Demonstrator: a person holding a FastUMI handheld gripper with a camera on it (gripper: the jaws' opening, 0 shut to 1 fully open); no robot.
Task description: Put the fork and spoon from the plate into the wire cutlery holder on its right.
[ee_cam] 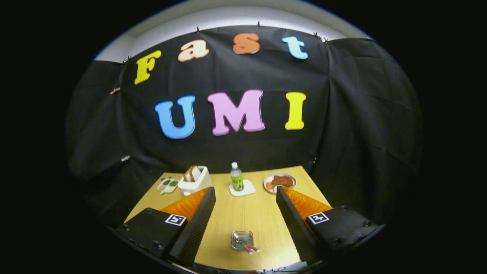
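Note:
A small square metal plate (pixel 242 240) lies on the wooden table (pixel 251 213), low between my two fingers and close to the table's near edge. On it lie a fork and a spoon (pixel 249 248), their reddish handles sticking out over the plate's near right corner. My gripper (pixel 245 189) hovers above the table, open wide with nothing between its fingers. The plate sits well below and behind the fingertips. A sliver of thin wirework (pixel 272 270) shows at the near edge, right of the plate; I cannot tell what it is.
At the table's far side stand a white toaster (pixel 194 179) with bread in it, a green bottle (pixel 236 177) on a white coaster (pixel 245 189), and a round dish of food (pixel 280 182). A small white item (pixel 167 185) lies left of the toaster.

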